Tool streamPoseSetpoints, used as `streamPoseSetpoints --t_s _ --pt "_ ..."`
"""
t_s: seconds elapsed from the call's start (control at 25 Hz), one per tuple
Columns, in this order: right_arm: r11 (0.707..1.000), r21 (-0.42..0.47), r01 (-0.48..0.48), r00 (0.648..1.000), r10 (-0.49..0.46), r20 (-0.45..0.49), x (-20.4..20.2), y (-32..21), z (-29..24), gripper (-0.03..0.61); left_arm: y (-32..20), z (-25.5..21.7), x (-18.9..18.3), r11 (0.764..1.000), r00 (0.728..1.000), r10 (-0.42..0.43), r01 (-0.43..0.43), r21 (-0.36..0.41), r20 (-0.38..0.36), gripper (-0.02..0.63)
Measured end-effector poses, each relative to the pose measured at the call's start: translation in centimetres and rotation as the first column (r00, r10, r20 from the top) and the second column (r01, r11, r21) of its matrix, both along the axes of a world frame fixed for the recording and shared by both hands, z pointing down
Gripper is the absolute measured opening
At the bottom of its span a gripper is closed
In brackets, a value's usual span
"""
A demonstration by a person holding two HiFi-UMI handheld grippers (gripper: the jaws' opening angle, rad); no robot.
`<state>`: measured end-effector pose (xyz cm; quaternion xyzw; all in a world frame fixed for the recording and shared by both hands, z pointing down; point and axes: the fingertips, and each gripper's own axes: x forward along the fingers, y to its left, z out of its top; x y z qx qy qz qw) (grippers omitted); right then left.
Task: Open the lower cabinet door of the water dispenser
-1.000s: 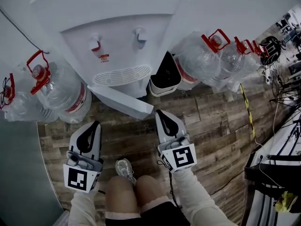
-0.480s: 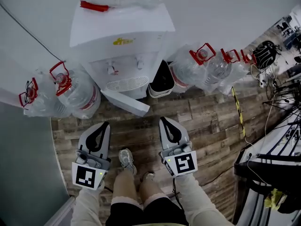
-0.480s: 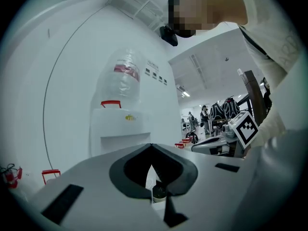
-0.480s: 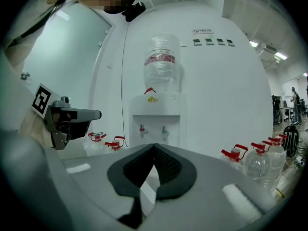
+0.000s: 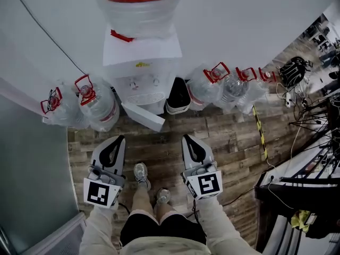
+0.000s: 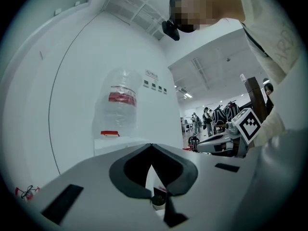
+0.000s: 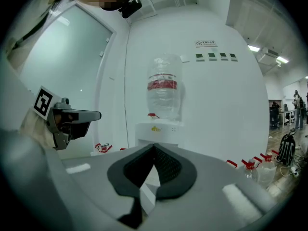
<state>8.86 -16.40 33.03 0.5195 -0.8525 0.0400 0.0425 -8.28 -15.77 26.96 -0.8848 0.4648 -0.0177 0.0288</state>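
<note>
The white water dispenser point(image 5: 141, 70) stands against the wall with a clear bottle point(image 5: 141, 4) on top. Its lower cabinet door point(image 5: 143, 117) hangs swung open toward the floor side, angled out to the right. My left gripper point(image 5: 118, 138) and right gripper point(image 5: 187, 137) are held side by side well back from the door, touching nothing. Both have their jaws closed tip to tip with nothing between them. In the left gripper view the left gripper point(image 6: 151, 145) points level at the bottle point(image 6: 120, 109). The right gripper point(image 7: 154, 146) faces the dispenser point(image 7: 159, 131).
Large water jugs with red handles stand left point(image 5: 98, 108) and right point(image 5: 204, 89) of the dispenser. A black bin point(image 5: 178, 97) sits beside it. A yellow-black strip point(image 5: 260, 132) crosses the wood floor. Stands and cables point(image 5: 297, 185) crowd the right. The person's shoes point(image 5: 141, 171) are below.
Both grippers and the head camera have risen. The dispenser now looks smaller and its top bottle has come into view. The door stays open.
</note>
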Motion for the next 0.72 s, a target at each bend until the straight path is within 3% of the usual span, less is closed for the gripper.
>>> streamPoseSetpoints --t_s 0.12,0.32,0.72 --pt "1.0 0.01 0.016 1.0 -0.016 -0.005 0.2 1.4 -3.3 0.009 1.7 -3.2 0.1 0.999 1.0 -0.008 0.008 0.035 0.001 0.002" --pt "0.999 0.03 0.029 1.0 -0.028 -0.006 0.6 3.7 -7.5 0.009 4.3 -5.8 -0.1 0.999 0.998 -0.054 0.054 0.003 0.037 0.002" --pt "0.996 0.061 0.058 0.998 -0.058 -0.008 1.0 8.0 -13.3 0.009 9.0 -11.5 1.7 0.998 0.998 -0.061 0.06 0.025 0.035 0.002"
